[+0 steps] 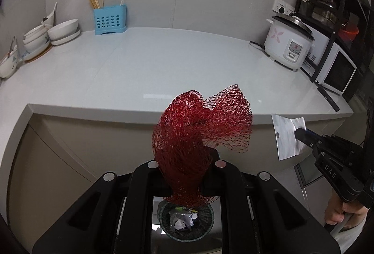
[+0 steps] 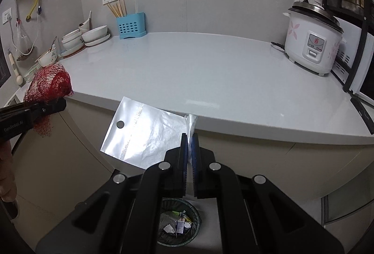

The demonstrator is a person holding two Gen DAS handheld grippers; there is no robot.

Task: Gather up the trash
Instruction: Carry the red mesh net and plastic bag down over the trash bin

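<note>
Two grippers: both were held out in front of the counter edge, above the floor, each clamped on a piece of trash.
Left gripper [image 1: 187, 160]: its jaws were closed on a bunched red mesh bag [image 1: 201, 123], which billowed up and forward out of the fingers and hid their tips; a fringe of mesh hung below the jaws.
Right gripper [image 2: 189, 144]: its blue-padded fingers [image 2: 184, 149] were pressed together on one gathered corner of a clear plastic bag [image 2: 140, 135]; the flat sheet, with a round hang hole, stuck out to the left of the jaws.
From the other side: the right wrist view showed the mesh as a red bundle in the left gripper [image 2: 58, 105] at far left; the left wrist view showed the right gripper [image 1: 301, 135] at far right with the plastic sheet upright.
Trash bin [image 2: 178, 222]: a dark mesh basket stood on the floor below both grippers, already holding scraps and a small carton.
Counter [image 1: 163, 62]: a pale glossy top lay just beyond the held trash.
Far left: stacked white bowls [image 1: 63, 29] sat beside a blue utensil holder [image 1: 109, 19] with chopsticks.
Far right: a white rice cooker [image 1: 287, 44] stood next to a microwave [image 1: 336, 69] under a black rack.
</note>
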